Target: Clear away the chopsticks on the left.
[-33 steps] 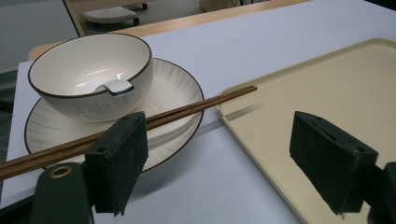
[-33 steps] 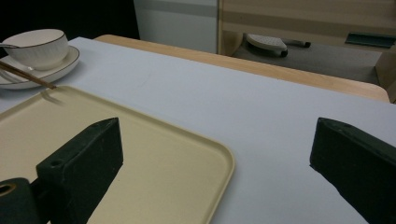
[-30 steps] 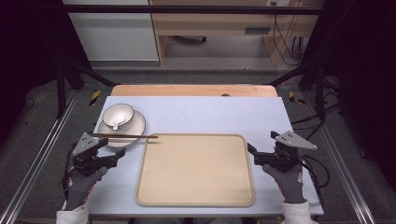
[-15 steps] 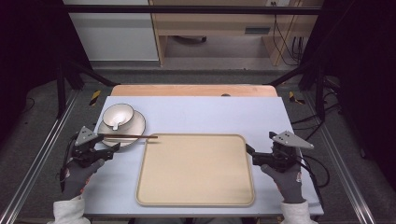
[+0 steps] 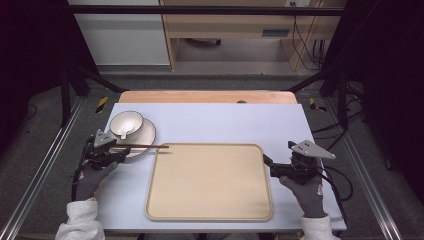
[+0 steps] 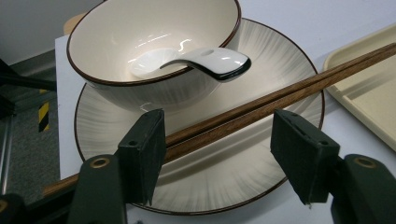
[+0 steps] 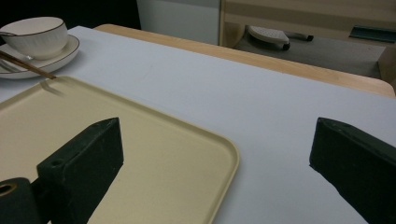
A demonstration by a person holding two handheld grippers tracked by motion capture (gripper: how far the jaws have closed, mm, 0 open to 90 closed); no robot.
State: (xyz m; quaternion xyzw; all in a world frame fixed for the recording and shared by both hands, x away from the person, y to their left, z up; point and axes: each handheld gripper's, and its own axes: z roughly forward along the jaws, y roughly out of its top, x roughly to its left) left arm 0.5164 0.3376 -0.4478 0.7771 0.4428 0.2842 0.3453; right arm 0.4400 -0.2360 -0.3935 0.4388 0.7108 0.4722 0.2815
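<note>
chopsticks [image 6: 261,105] lie across the plate [image 5: 145,136] at the table's [image 5: 225,125] left, tips reaching over the tray [image 5: 210,182] rim; a bowl [image 5: 126,124] with a spoon [image 6: 205,59] sits on that plate. left tool [image 5: 107,152] has just been closing, chopsticks between its jaws, one pad touching, not yet pinched. right tool [image 5: 272,167] waits wide beside the tray's right edge

two chopsticks [image 6: 261,105], one bowl [image 6: 154,46], one plate [image 6: 280,51], one spoon [image 6: 196,59], one tray [image 5: 210,182]
</note>
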